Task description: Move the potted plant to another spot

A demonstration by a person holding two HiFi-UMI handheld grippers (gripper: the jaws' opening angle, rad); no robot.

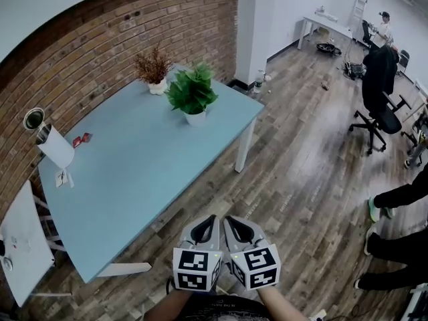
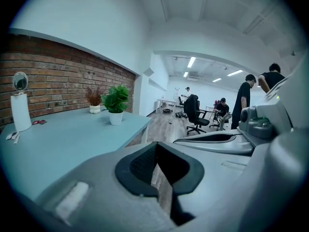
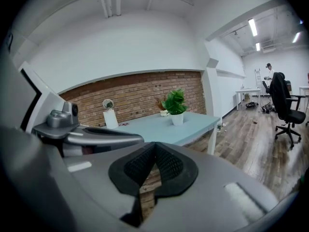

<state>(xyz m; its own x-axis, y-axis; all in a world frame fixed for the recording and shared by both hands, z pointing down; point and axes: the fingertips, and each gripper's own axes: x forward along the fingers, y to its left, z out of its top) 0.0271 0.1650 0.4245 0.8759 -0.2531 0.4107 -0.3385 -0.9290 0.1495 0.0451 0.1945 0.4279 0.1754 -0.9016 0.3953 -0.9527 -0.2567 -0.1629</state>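
The green potted plant (image 1: 192,95) stands in a white pot on the far part of the light-blue table (image 1: 140,179), upright. It also shows in the left gripper view (image 2: 116,104) and the right gripper view (image 3: 175,106). My left gripper (image 1: 208,222) and right gripper (image 1: 231,222) are side by side over the wooden floor, off the table's near edge and well short of the plant. Both are shut with nothing between the jaws. The left gripper (image 2: 155,149) and the right gripper (image 3: 154,150) each point toward the table.
A dried reddish plant (image 1: 153,69) in a white pot stands behind the green one, near the brick wall. A white stand with a round mirror (image 1: 48,139) and small red items (image 1: 81,139) sit at the table's left. An office chair (image 1: 378,105) and people's legs (image 1: 394,199) are to the right.
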